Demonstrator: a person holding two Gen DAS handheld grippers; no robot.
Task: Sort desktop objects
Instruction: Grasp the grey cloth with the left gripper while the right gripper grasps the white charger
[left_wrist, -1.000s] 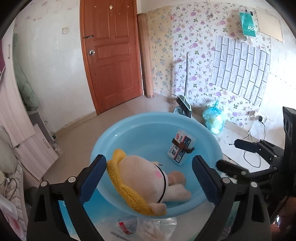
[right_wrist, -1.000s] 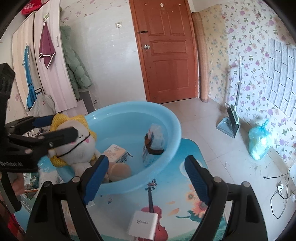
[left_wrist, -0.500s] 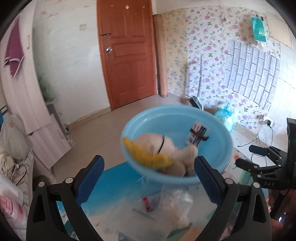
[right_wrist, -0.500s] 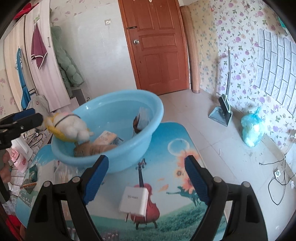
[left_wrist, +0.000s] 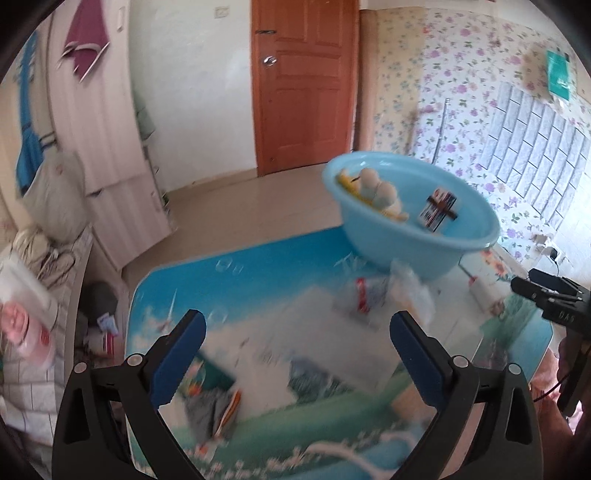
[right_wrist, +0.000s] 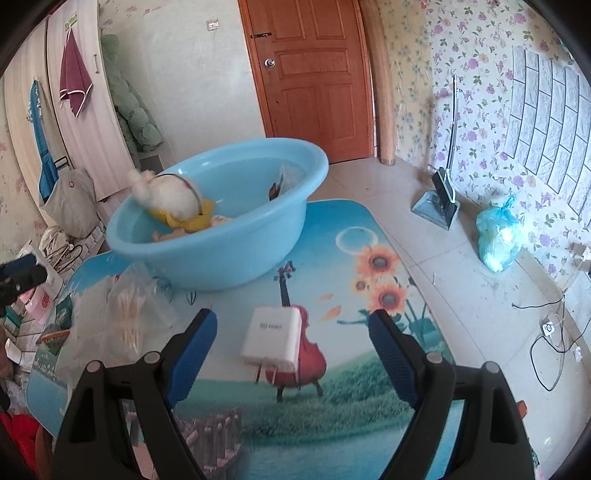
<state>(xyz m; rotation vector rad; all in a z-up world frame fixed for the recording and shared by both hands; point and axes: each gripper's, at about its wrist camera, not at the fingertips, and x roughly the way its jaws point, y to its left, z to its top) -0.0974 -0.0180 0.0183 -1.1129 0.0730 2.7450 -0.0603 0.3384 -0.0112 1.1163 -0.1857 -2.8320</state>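
Both grippers were empty. Left gripper (left_wrist: 295, 341) was opening its jaws even wider, with nothing between them, and it hung over the blurry table mat (left_wrist: 236, 280). Right gripper (right_wrist: 291, 334) had its jaws wide apart too, and the white charger (right_wrist: 271, 338) lay flat on the mat just under the gap, not touched yet. Behind it sat the blue tub (right_wrist: 236, 258), with the soft toy (right_wrist: 173, 201) leaning on its near rim and a small packet (right_wrist: 282, 181) inside. A clear bag of cotton swabs (right_wrist: 129, 321) lay beside the tub. I think the charger was next to be picked up. It was smooth and flat, so the pads could slide off it or push it along the mat. The toy sat high on the rim, so a bump to the tub might tip it out.
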